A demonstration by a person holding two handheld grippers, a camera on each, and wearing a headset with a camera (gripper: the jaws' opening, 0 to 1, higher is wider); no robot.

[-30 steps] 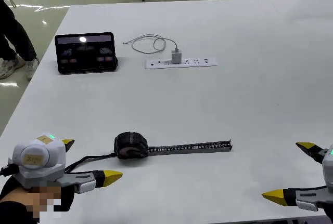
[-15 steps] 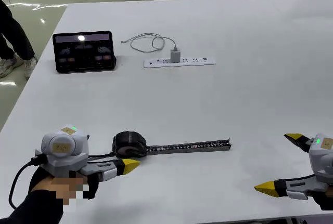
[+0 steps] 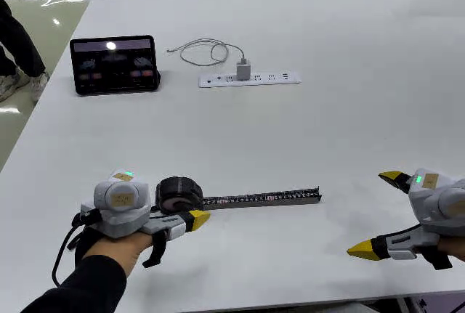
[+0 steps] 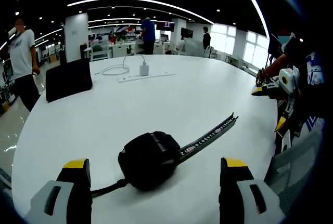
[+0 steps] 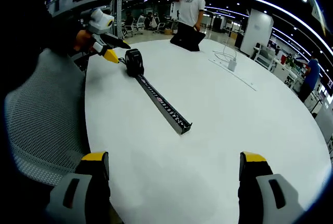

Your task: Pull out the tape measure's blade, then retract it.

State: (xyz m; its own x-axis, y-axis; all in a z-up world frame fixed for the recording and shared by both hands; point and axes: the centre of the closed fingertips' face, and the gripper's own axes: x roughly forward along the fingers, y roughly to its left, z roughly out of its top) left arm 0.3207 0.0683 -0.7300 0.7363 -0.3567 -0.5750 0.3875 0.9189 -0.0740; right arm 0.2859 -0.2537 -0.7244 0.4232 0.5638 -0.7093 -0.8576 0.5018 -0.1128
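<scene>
Left gripper (image 4: pixel 156 163): jaws gaping wide, flanking the tape measure (image 4: pixel 150 159), not touching it.
Blade (image 3: pixel 265 198): lying extended along the counter's (image 3: pixel 327 131) near edge.
Right gripper (image 3: pixel 376 213): hovering wide-jawed, well apart.

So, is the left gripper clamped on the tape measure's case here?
No: in the left gripper view the left gripper stands open, a clear gap on each side of the tape measure's case between its jaws.

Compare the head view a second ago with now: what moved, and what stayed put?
The left gripper moved right, up to the tape measure's case, which now sits between its open jaws, not gripped. The right gripper, open, barely shifted; the blade stays pulled out on the table.
</scene>
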